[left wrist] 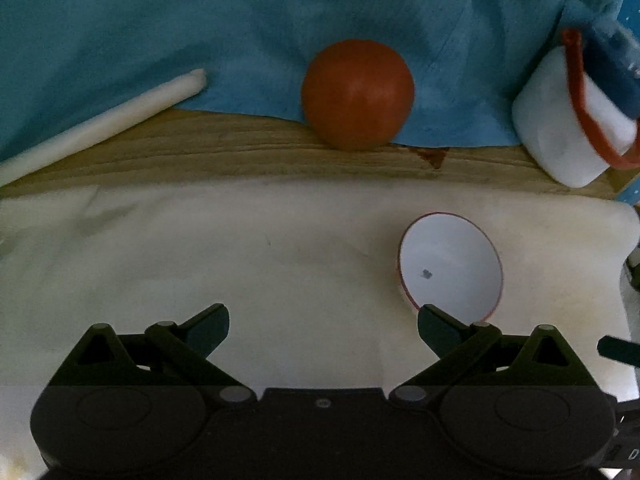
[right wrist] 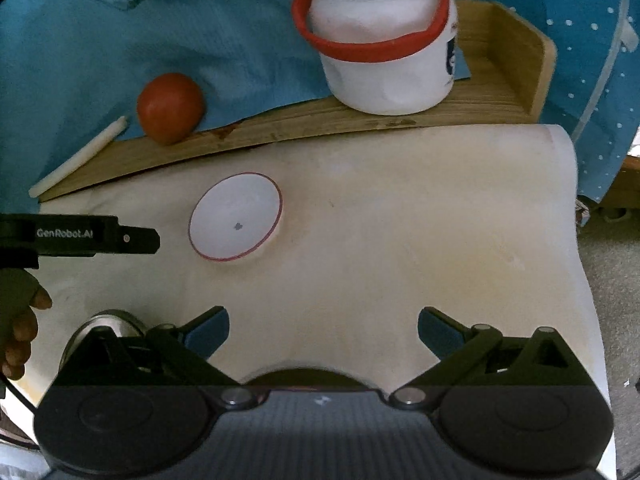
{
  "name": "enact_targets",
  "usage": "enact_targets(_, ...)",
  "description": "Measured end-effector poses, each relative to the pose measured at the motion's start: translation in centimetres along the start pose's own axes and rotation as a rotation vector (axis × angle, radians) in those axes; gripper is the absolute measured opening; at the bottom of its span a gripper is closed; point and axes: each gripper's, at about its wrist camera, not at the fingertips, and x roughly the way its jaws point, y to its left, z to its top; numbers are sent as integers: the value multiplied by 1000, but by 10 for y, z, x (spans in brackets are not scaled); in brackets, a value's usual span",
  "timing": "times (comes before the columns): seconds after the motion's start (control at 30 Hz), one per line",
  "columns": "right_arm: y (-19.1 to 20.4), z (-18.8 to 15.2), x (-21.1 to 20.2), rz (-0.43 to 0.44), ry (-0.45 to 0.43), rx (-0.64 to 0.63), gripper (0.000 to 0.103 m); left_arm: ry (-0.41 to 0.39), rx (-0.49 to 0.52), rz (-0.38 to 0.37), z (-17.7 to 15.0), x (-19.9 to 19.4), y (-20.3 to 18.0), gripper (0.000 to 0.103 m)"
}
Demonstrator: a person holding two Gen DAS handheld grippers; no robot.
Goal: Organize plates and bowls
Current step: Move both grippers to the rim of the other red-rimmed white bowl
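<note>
- Nearest, both claws are spread wide with nothing between the jaws: the left claw [left wrist: 323, 330] hangs over bare cream cloth, and the right claw [right wrist: 323, 332] does the same in its own view.
- Just under the right claw's body, a dark rounded dish edge [right wrist: 298, 378] peeks out, and a metal bowl [right wrist: 106, 322] sits half hidden behind its left finger; what either is exactly I cannot tell.
- A person's hand [right wrist: 20, 336] shows at the left edge of the right wrist view, below the left claw's finger reaching in.
- Farther out on the cloth-covered tabletop [right wrist: 400, 240] lies the white bowl with a red rim [left wrist: 450, 266], upright, alone, just beyond the left claw's right fingertip.
- Farthest, on a wooden board [right wrist: 280, 128], rest a tomato [left wrist: 357, 94], a pale stick [left wrist: 100, 122] and a white tub with a red handle [right wrist: 384, 52].
- My reading: this is the gap between grasps, with nothing held. The next move probably calls for shifting the left claw rightward to straddle the bowl's rim, then closing on it.
</note>
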Motion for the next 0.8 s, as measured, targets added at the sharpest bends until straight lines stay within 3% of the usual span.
enact_targets(0.8,20,45,54,-22,36,-34,102,99,37,-19,29,41,-5,100)
